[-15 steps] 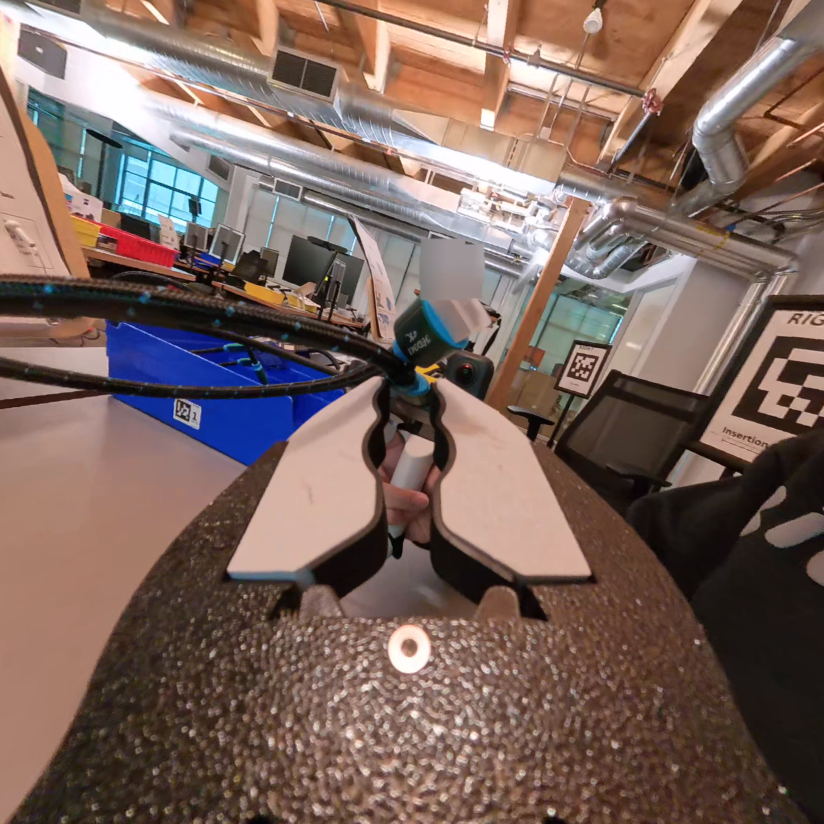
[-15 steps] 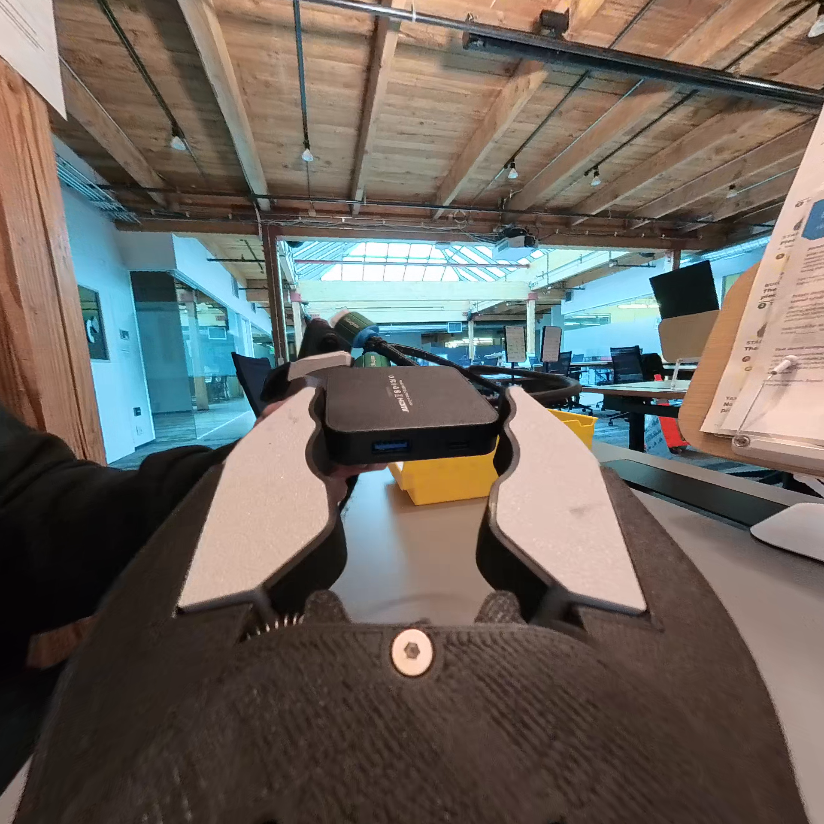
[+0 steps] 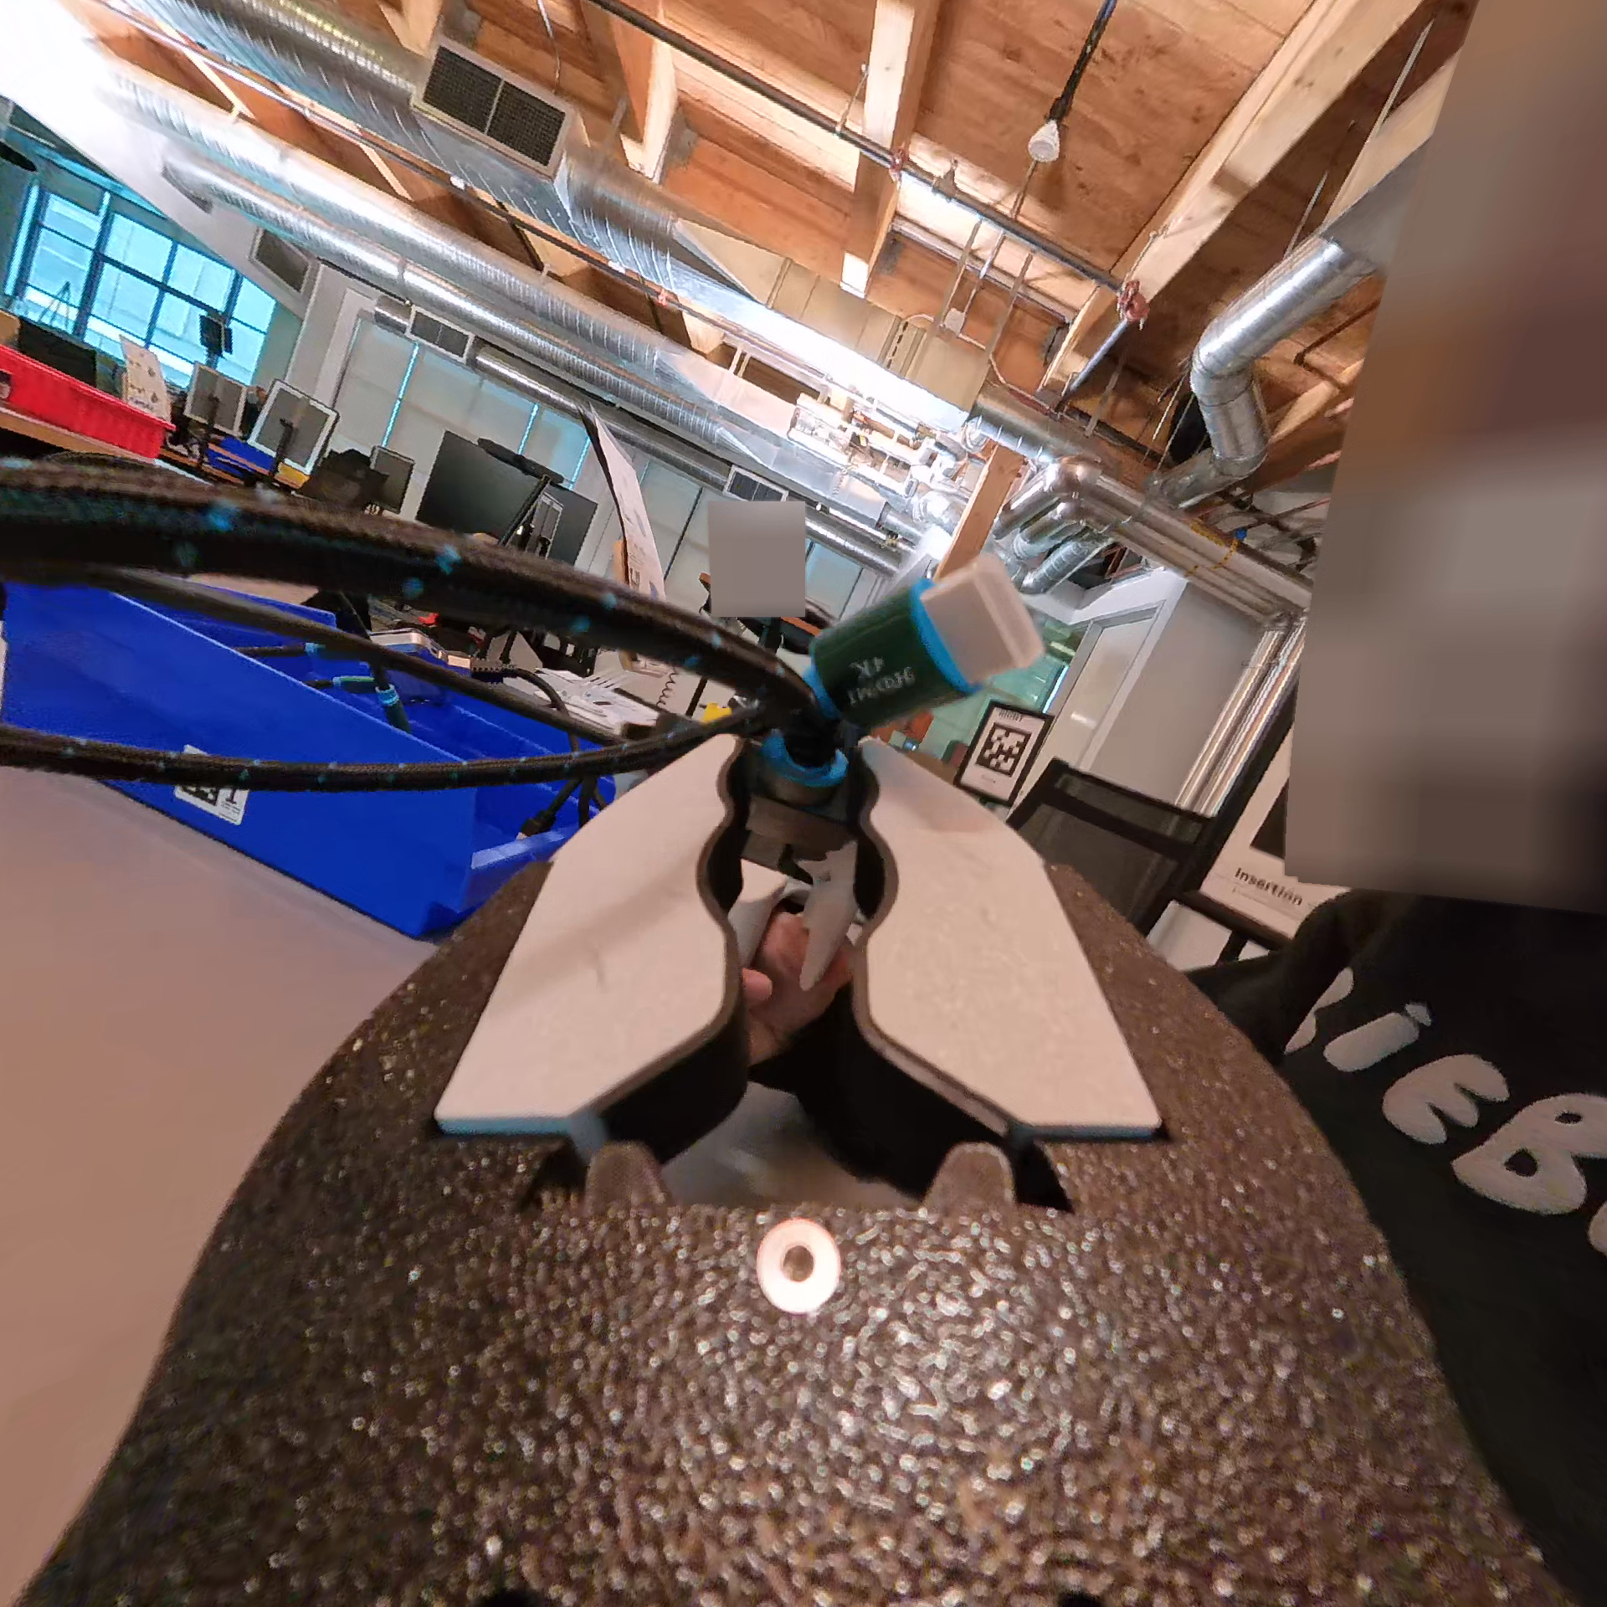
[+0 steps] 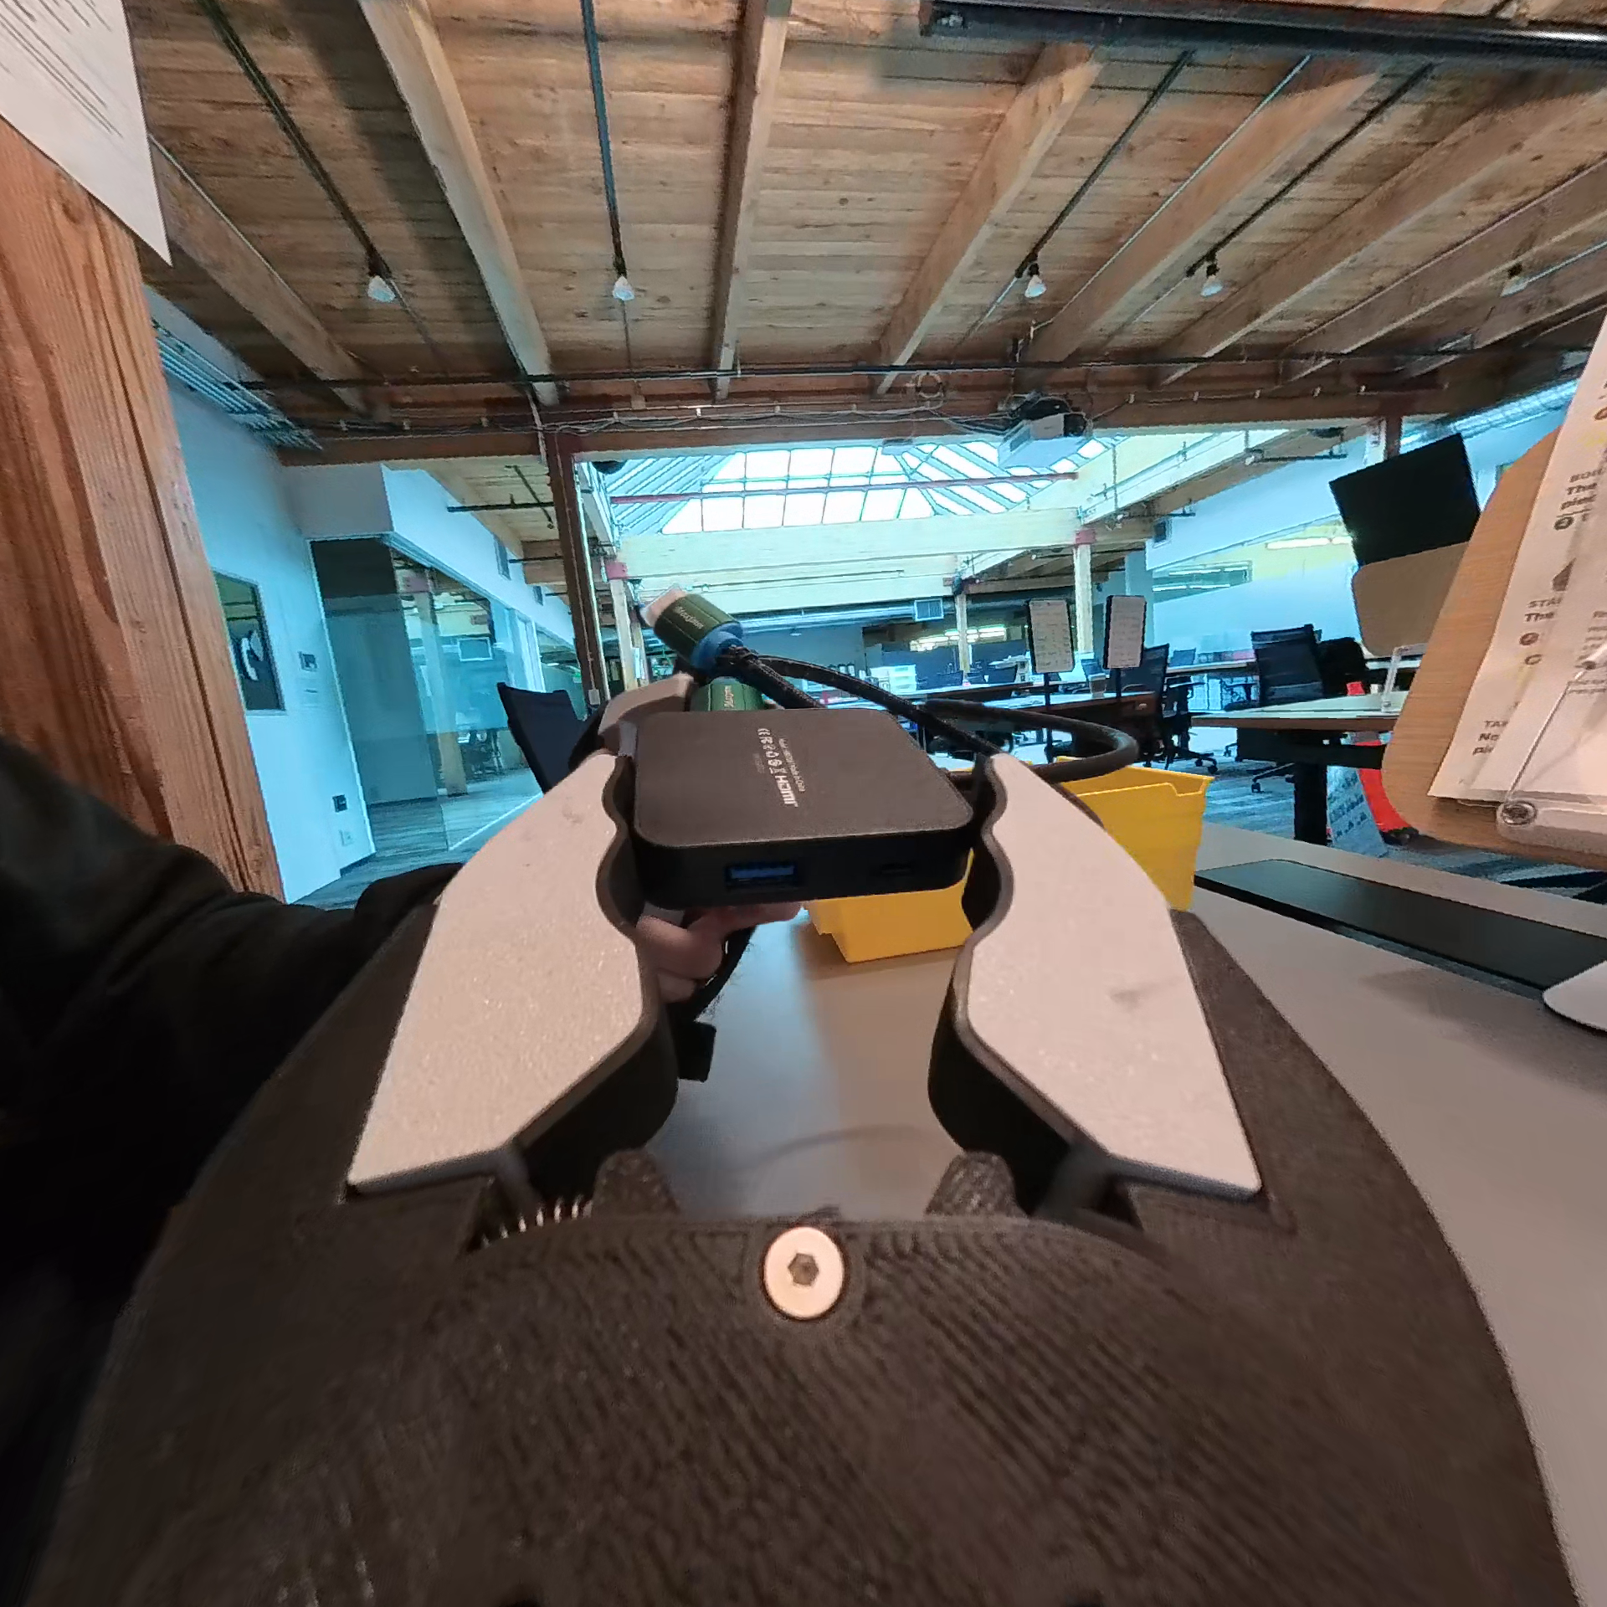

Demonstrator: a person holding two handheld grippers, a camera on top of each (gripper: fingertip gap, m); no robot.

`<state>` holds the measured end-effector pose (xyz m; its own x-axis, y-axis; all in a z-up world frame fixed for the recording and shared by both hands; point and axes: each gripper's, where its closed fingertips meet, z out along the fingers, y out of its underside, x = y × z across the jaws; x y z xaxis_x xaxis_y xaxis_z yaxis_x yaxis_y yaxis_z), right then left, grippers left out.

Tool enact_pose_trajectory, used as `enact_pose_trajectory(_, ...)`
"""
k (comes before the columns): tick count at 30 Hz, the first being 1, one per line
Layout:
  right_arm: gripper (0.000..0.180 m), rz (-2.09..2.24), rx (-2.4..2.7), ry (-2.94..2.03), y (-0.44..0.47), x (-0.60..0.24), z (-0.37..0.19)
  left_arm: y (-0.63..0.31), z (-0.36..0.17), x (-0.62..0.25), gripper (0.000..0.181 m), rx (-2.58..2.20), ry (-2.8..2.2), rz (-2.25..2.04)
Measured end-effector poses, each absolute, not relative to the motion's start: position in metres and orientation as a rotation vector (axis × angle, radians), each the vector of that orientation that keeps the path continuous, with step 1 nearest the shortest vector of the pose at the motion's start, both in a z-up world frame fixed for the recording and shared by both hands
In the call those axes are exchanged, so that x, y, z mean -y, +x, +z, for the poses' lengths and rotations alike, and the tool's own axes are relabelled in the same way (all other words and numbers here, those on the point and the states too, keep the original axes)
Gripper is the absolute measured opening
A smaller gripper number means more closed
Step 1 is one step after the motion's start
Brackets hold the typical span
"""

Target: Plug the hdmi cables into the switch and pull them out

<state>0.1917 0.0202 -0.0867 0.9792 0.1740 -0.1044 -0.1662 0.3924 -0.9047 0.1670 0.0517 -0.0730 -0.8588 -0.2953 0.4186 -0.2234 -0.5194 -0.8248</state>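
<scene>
The black switch (image 4: 796, 804) is held up in the air by the right tool (image 4: 804, 809), pinched at its sides between the two grey fingers (image 4: 522, 939), with its small front ports turned toward the camera. The left tool (image 3: 796, 804) is nearly shut, and the blue-ringed end of a green plug (image 3: 800, 770) is held at its tips, though the plug's far end cannot be seen. Just past these tips a second green plug (image 3: 896, 665) with a white cap (image 3: 983, 622) is seen sticking up, not plugged into anything. Thick black cables (image 3: 348, 556) are looped away to the left over the table (image 3: 156, 956). Farther back a blue bin (image 3: 261, 696) is seen, and a yellow bin (image 4: 1122, 826) is seen behind the switch. From here the plug could be pushed in crooked and get jammed. The switch could also be twisted out of the right tool by a hard pull, or dragged by the stiff cables.
</scene>
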Motion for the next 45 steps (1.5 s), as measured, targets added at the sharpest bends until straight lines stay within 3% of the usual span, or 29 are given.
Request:
enact_pose_trajectory(18,0.071,0.277,0.004,-1.157,0.187,-0.026,-0.091,0.164,-0.069,-0.054,0.01,-1.532,-0.648,-2.421)
enact_pose_trajectory(28,0.078,0.096,0.088,-1.21,0.182,-0.032,-0.099,0.171,-0.06,-0.065,0.01,-1.334,-0.78,-2.53)
enact_pose_trajectory(37,0.072,0.069,0.053,-1.24,0.183,-0.04,-0.103,0.17,-0.053,-0.067,0.01,-1.217,-0.736,-2.612)
enact_pose_trajectory(45,0.072,0.119,0.04,-1.22,0.186,-0.028,-0.091,0.17,-0.063,-0.069,0.011,-1.383,-0.723,-2.494)
